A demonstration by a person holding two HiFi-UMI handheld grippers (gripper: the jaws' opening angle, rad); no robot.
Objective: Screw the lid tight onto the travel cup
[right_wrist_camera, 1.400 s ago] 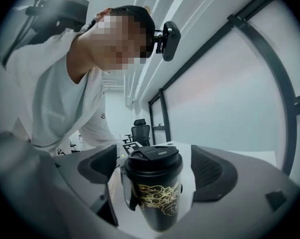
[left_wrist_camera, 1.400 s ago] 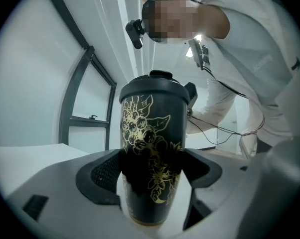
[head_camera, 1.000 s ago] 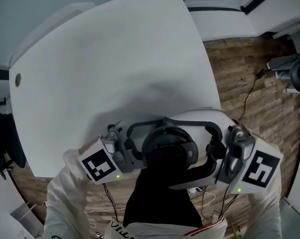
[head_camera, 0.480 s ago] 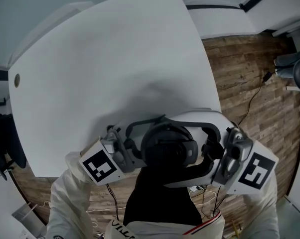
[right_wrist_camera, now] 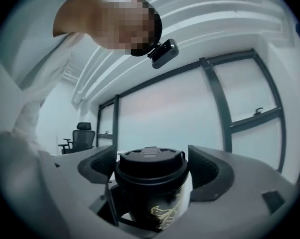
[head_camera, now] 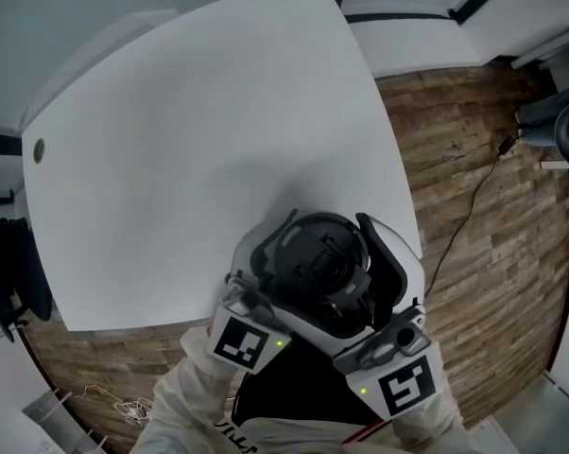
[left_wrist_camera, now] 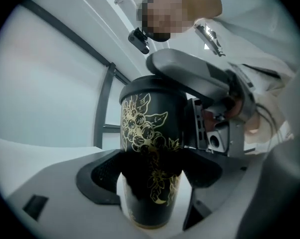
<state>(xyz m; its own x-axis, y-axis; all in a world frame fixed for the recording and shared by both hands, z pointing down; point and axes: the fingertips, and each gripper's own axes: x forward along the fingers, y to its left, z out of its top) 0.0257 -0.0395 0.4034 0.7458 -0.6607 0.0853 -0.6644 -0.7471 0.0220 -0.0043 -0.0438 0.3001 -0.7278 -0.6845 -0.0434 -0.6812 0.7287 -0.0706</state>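
Pinching travel cup (left_wrist_camera: 147, 128), left tongs (left_wrist_camera: 149, 172); pinching lid (right_wrist_camera: 150, 159), right tongs (right_wrist_camera: 153, 169).

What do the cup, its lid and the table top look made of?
Black travel cup with gold floral print: smooth low-sheen wall, paper or plastic, can't tell which; the print has a metallic glint. Black domed lid: moulded plastic, by its soft sheen and formed rim. White table top: smooth matte surface, probably laminate.
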